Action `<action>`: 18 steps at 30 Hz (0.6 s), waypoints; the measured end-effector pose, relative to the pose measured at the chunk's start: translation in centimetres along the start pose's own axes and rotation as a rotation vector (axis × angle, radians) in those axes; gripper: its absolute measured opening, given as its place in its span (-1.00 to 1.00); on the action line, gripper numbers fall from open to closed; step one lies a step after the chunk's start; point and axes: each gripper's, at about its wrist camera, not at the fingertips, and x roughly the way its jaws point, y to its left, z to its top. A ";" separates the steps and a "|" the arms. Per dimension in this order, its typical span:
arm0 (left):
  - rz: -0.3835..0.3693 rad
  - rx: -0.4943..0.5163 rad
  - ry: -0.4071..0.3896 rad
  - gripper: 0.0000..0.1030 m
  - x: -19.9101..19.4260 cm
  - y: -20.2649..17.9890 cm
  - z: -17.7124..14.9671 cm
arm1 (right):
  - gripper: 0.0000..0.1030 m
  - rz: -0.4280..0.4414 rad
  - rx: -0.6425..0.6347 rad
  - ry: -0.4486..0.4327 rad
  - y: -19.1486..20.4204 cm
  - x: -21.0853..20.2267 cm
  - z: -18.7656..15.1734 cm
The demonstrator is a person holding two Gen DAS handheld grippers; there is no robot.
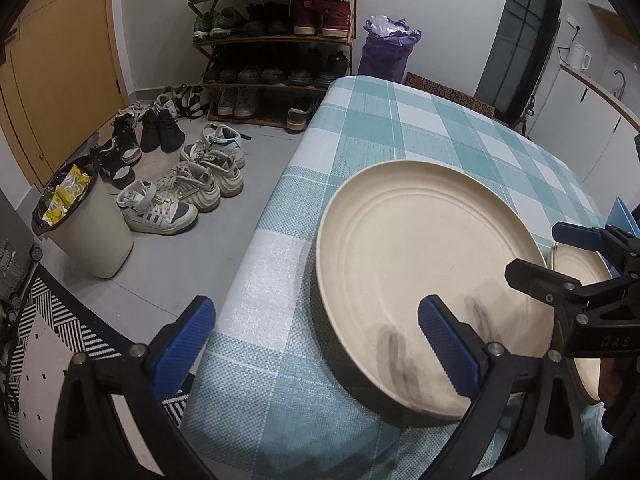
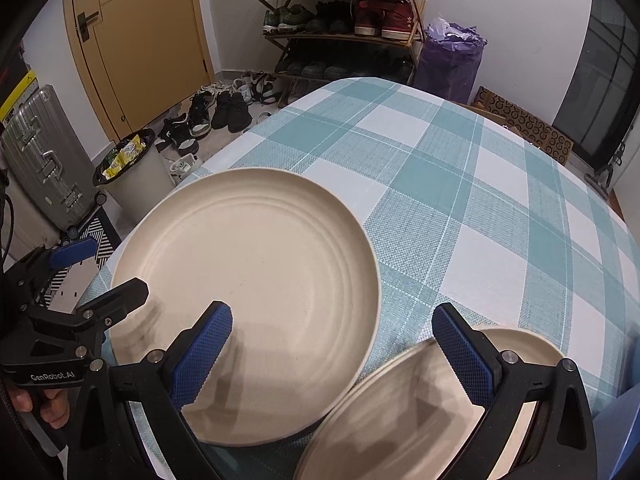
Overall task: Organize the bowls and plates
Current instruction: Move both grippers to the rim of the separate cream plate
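Observation:
A large cream plate (image 1: pixel 432 264) (image 2: pixel 256 280) lies on the teal checked tablecloth (image 1: pixel 384 128) (image 2: pixel 460 184) near the table's left edge. A smaller cream plate (image 2: pixel 404 408) (image 1: pixel 580 268) sits at the near right, its rim touching or overlapping the large plate's rim, and it looks blurred. My left gripper (image 1: pixel 316 348) (image 2: pixel 104 272) is open, with one finger over the large plate's near part and the other past the table edge. My right gripper (image 2: pixel 334 354) (image 1: pixel 536 251) is open wide, straddling both plates' near rims.
On the floor to the left are a waste bin (image 1: pixel 88 232) (image 2: pixel 136 176), several loose shoes (image 1: pixel 188 188) and a striped rug (image 1: pixel 52 328). A shoe rack (image 1: pixel 276 40) and a purple bag (image 1: pixel 386 52) stand behind the table. A silver suitcase (image 2: pixel 44 156) stands by the door.

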 end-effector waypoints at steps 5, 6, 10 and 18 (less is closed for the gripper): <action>-0.005 0.011 -0.001 0.96 0.1 -0.1 0.0 | 0.99 0.004 -0.019 0.012 0.2 0.7 0.4; -0.008 0.010 -0.003 0.96 0.1 -0.1 0.1 | 0.99 0.005 -0.020 0.012 0.3 0.8 0.5; -0.010 0.012 0.004 0.96 0.3 0.0 0.1 | 0.99 0.015 -0.028 0.016 0.4 1.1 0.7; -0.005 0.024 0.014 0.95 0.6 0.0 0.1 | 0.98 0.032 -0.026 0.042 0.5 2.1 0.6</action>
